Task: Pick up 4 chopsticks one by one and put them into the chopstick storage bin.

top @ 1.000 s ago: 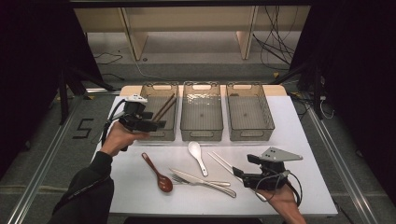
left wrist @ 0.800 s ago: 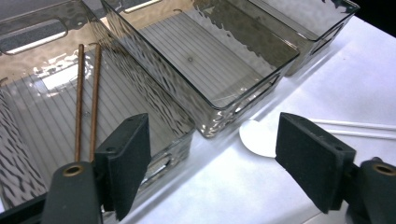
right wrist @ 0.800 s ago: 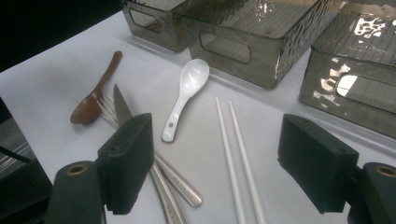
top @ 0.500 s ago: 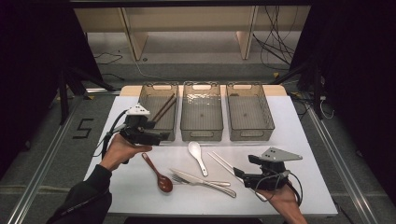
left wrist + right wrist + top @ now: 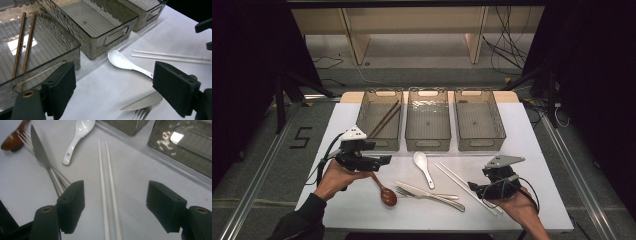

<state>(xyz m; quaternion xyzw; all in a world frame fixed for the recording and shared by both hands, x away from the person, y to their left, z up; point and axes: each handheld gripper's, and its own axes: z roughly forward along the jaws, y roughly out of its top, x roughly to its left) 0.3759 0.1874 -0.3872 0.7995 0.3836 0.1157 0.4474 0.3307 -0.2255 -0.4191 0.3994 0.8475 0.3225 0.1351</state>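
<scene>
Right tool (image 5: 115, 205) hovered wide over white chopsticks (image 5: 107, 192) lying on the worktop (image 5: 532, 150), its jaws just narrowing around them without touching, left tool (image 5: 379, 161) empty, jaws just widening, near the brown spoon (image 5: 384, 191).

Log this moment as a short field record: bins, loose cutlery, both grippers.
left bin: holds brown chopsticks
middle bin: nothing seen inside
right bin: nothing seen inside
on table: white spoon, white chopsticks, knife, fork, brown spoon
left gripper: open, holds nothing, jaws just opening
right gripper: open, astride the white chopsticks, jaws just closing
</scene>
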